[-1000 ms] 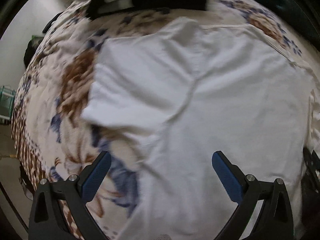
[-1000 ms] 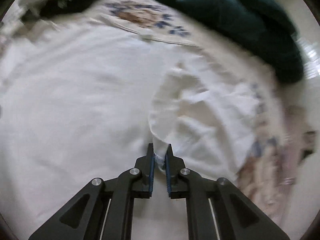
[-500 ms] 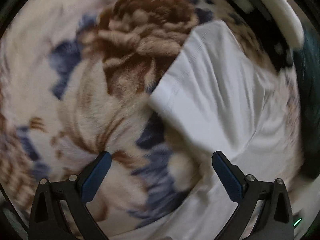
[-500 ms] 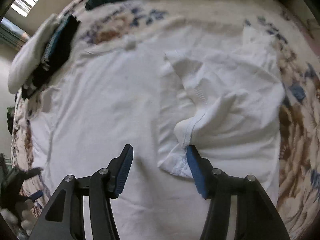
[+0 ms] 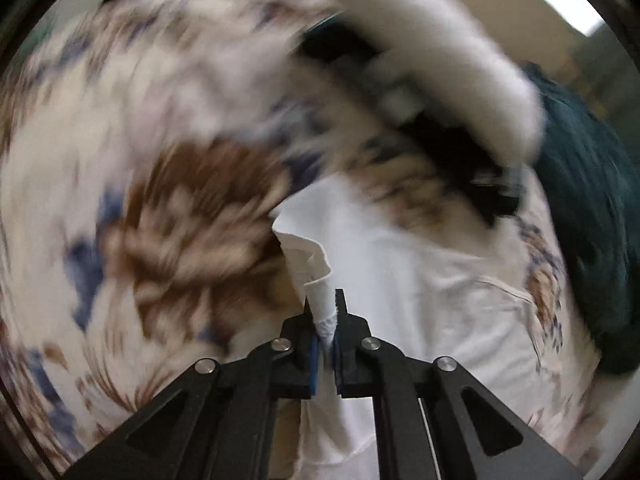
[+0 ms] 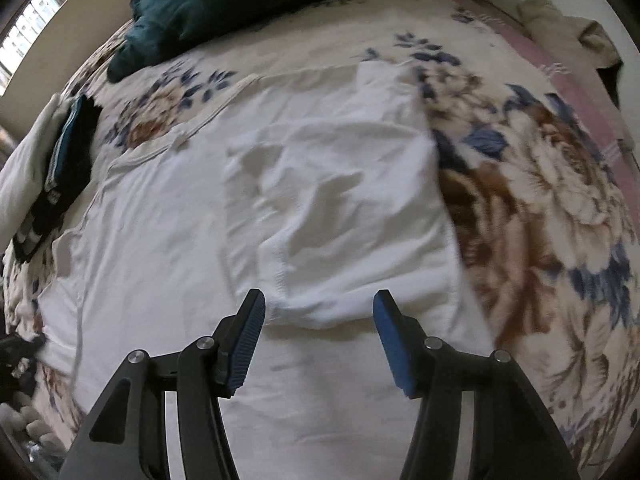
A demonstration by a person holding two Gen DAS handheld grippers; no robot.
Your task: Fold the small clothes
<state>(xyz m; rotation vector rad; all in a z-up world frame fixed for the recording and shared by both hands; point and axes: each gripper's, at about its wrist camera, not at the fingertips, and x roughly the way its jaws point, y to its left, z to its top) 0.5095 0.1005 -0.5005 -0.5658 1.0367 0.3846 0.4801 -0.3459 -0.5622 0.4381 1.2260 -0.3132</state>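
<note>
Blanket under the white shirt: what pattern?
The blanket is cream with large brown flowers and blue leaves; clearest in the right wrist view, beside the white shirt.

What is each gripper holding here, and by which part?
The left gripper is shut on the white T-shirt, pinching a bunched sleeve edge. The right gripper is open, holding nothing.

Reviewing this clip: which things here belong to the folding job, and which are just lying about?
In the job:
- white cotton T-shirt
- left gripper, shut on its sleeve
- right gripper, open

Lying about:
- floral fleece blanket
- dark teal garment
- stack of folded clothes
</note>
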